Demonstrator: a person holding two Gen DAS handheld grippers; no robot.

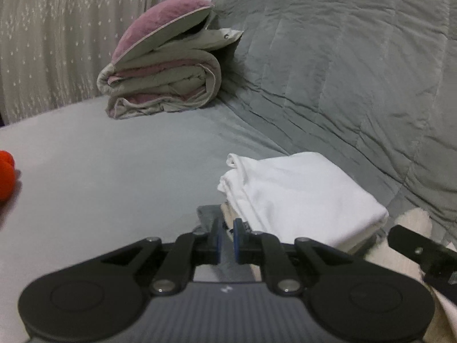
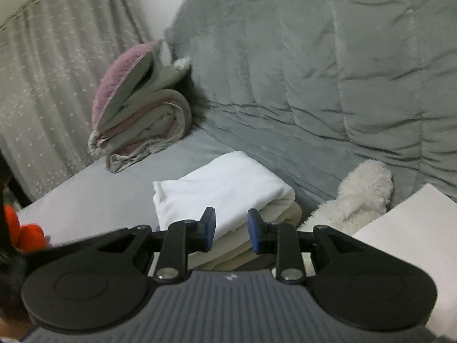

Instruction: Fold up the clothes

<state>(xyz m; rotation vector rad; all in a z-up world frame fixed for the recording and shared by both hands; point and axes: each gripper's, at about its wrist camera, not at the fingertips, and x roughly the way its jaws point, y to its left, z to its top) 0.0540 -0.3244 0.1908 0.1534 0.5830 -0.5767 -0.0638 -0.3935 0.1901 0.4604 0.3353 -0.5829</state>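
I see a folded white garment (image 2: 222, 188) topping a small stack of cream folded clothes (image 2: 257, 243) on the grey bed (image 1: 114, 157). My left gripper (image 1: 225, 238) is narrowed to a slim gap over grey cloth (image 1: 208, 214) beside the stack; whether it pinches, I cannot tell. My right gripper (image 2: 231, 231) hovers half-open, empty, before the stack.

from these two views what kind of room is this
Most likely a bedroom: a bed with a grey sheet, a bulky grey quilt, a folded blanket and patterned curtains.
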